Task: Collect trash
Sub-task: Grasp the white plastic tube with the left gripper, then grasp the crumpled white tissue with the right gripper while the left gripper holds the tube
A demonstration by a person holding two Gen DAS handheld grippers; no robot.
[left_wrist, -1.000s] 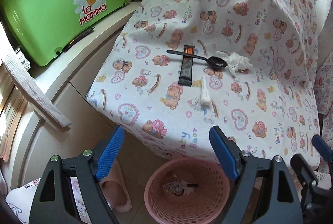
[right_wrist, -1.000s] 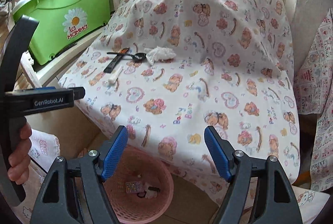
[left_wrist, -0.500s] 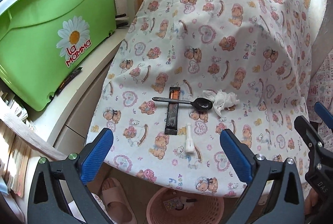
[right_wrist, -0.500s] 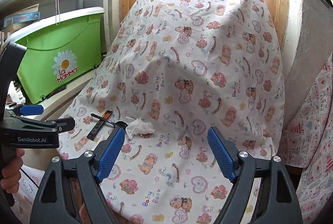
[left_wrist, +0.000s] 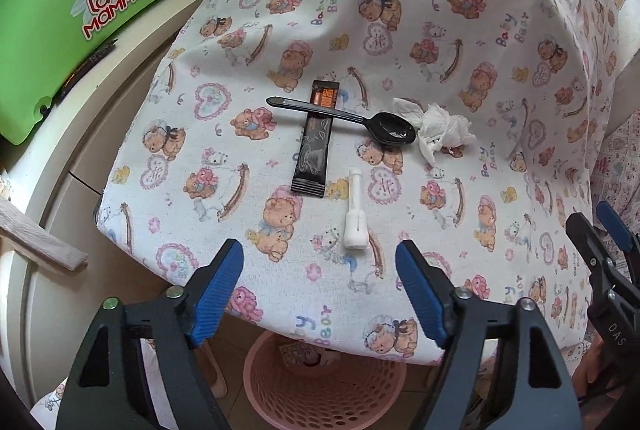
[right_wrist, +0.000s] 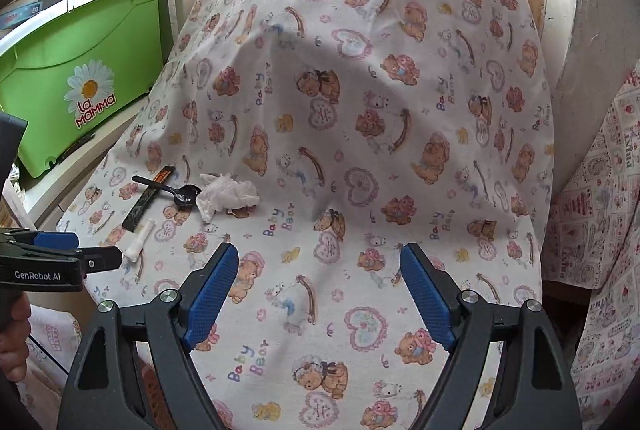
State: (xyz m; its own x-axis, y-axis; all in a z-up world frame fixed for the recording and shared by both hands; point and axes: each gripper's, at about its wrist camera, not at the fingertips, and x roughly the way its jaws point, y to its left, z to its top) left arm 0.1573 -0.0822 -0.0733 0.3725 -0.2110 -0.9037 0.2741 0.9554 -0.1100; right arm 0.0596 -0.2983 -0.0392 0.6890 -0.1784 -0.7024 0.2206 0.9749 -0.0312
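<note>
On the teddy-bear cloth lie a black plastic spoon (left_wrist: 344, 118), a black sachet (left_wrist: 317, 138) under its handle, a crumpled white tissue (left_wrist: 440, 128) and a small white plastic tube (left_wrist: 355, 210). They also show in the right wrist view: spoon (right_wrist: 172, 188), sachet (right_wrist: 148, 198), tissue (right_wrist: 228, 194), tube (right_wrist: 140, 242). My left gripper (left_wrist: 320, 290) is open and empty, just short of the tube. My right gripper (right_wrist: 320, 290) is open and empty over bare cloth, right of the trash. A pink mesh basket (left_wrist: 324, 386) stands on the floor below the table's edge.
A green "La Mamma" bin (left_wrist: 80, 10) sits on a white cabinet (left_wrist: 80, 150) at the left. The cloth rises steeply at the back. A second patterned cloth (right_wrist: 600, 198) hangs at the right. My right gripper shows at the left view's right edge (left_wrist: 608, 254).
Both grippers rose from basket level to above the table, then dipped forward; the left one has closed in on the white tube. Both stayed open.
</note>
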